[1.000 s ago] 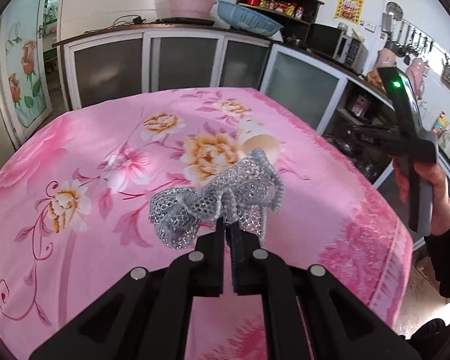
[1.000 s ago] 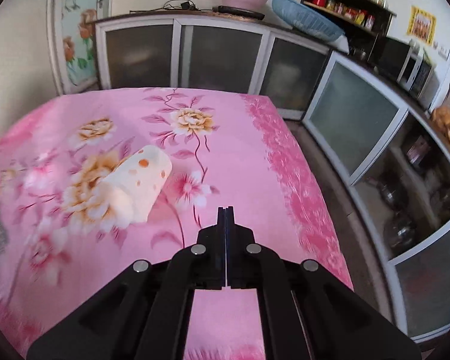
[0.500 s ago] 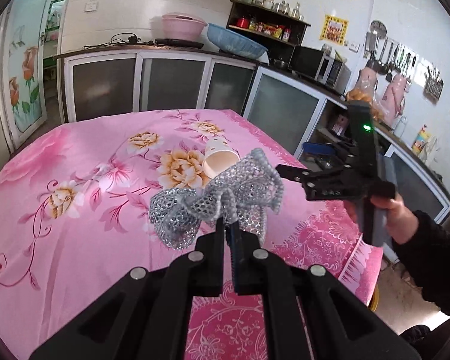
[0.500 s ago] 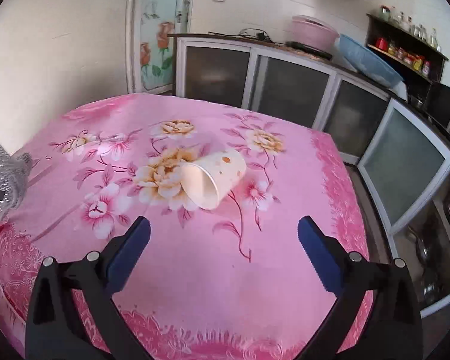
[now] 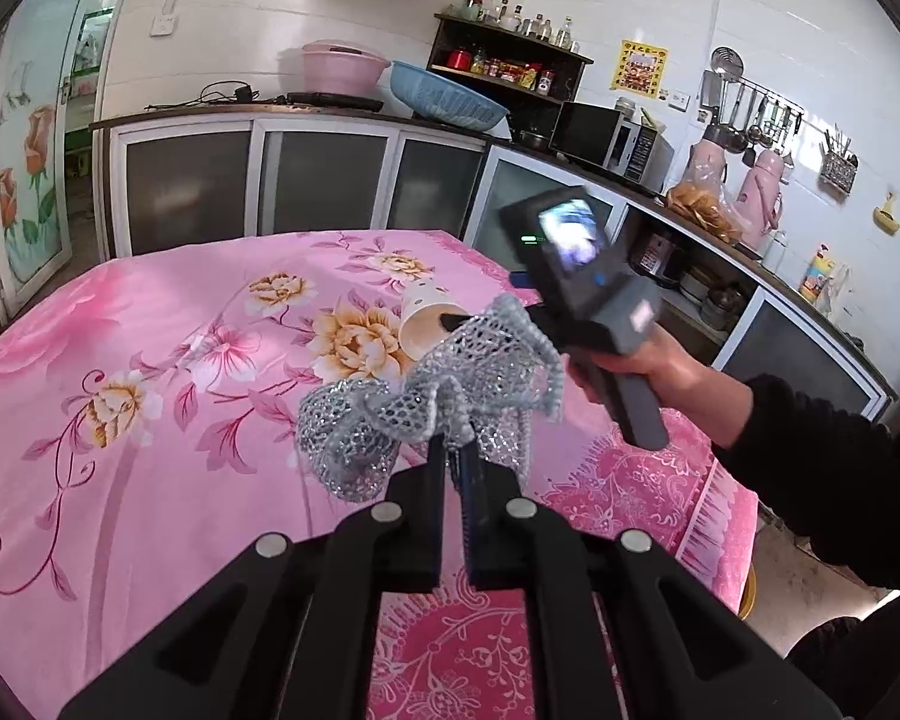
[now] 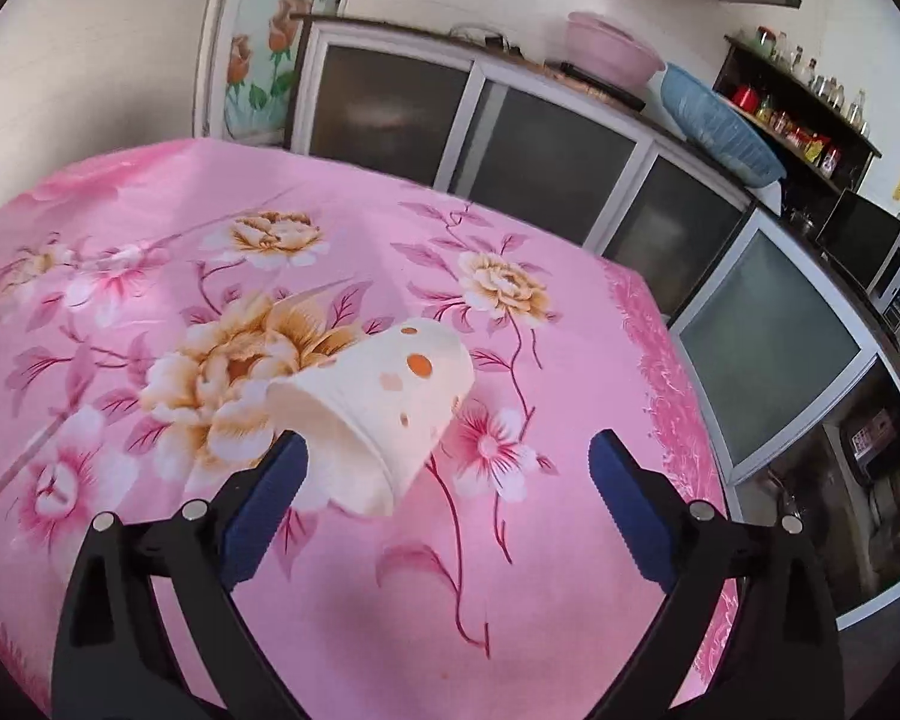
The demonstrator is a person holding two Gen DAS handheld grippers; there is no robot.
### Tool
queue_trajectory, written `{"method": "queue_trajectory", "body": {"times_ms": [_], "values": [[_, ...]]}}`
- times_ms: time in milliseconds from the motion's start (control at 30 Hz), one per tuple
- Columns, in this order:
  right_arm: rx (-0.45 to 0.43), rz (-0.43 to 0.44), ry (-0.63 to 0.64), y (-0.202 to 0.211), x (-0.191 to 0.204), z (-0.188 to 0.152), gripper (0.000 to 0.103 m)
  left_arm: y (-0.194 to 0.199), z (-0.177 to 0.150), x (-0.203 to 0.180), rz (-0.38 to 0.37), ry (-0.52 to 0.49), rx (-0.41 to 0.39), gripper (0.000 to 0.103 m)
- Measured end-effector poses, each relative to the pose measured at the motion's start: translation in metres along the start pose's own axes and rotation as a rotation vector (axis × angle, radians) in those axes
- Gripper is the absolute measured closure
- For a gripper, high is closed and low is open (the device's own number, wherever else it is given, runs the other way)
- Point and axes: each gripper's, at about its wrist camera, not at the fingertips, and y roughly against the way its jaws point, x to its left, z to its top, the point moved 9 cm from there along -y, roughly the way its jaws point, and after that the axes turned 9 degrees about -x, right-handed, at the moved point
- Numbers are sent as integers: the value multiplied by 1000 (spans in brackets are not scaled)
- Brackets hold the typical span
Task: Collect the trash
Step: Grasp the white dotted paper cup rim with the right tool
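Note:
My left gripper [image 5: 457, 456] is shut on a crumpled silver mesh wrapper [image 5: 432, 396] and holds it above the pink flowered tablecloth [image 5: 150, 360]. A white paper cup with orange dots [image 6: 378, 408] lies on its side on the cloth, mouth toward me. My right gripper [image 6: 450, 468] is open wide just in front of the cup, its left pad [image 6: 264, 498] beside the cup's rim. In the left wrist view the cup [image 5: 423, 324] lies partly behind the wrapper, with the right gripper's body [image 5: 582, 300] held over the table's right side.
Kitchen cabinets with dark glass doors [image 6: 546, 162] run behind and to the right of the table. The tablecloth's right edge [image 6: 660, 372] drops to the floor. A pink tub [image 5: 342, 66] and blue basin [image 5: 444, 99] stand on the counter.
My right gripper opened wide and moved in close to the paper cup, now just before it. My left gripper still holds the silver wrapper, drawn back a little from the table.

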Motion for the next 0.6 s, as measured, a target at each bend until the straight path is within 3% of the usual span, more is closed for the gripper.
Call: {"method": "queue_trajectory", "body": {"times_ms": [167,200,233,267,467,600], "values": [[49,-51,34,-37,4,3,14,-4,1,4,-8,12,-8,100],[55,-57,45,-42,6,3,36,-4,1,6,-5,14,-7,100],[94,-76,46,-49,5,0,64,-5,1,7,-7,17,-6,100],[126,-96,31,-52,4,-5,99,-4,1,8,-8,23,-7,100],[43,-35,-13,-21,5,1,100,9,12,4,-3,1,-34,100],[-17,47,-57,39,-5,-4,100,14,14,-6,-3,-2,-35,100]]}}
